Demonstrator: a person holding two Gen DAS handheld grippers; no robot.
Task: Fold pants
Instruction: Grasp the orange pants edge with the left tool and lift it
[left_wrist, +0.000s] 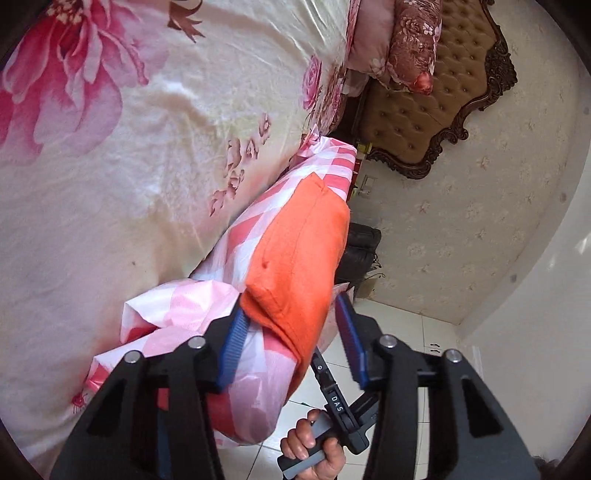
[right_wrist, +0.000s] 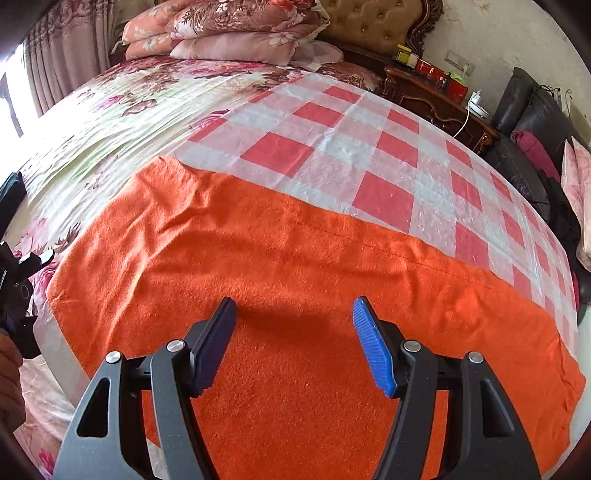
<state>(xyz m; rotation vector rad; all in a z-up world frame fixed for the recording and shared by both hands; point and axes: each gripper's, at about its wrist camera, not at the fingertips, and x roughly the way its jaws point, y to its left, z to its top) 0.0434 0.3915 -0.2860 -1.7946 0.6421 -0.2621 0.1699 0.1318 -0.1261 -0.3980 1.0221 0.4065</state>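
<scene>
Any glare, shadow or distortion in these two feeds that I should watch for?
Right wrist view: fisheye bulges the bed; the right claw casts a soft shadow on the orange pants; window blown out at left. Left wrist view: picture rolled sideways, sharp, floral sheet slightly washed out.

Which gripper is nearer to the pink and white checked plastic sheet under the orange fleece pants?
Left. The left gripper has a finger against the checked sheet at the bed's edge. The right gripper hovers open over the orange pants, apart from the sheet.
</scene>
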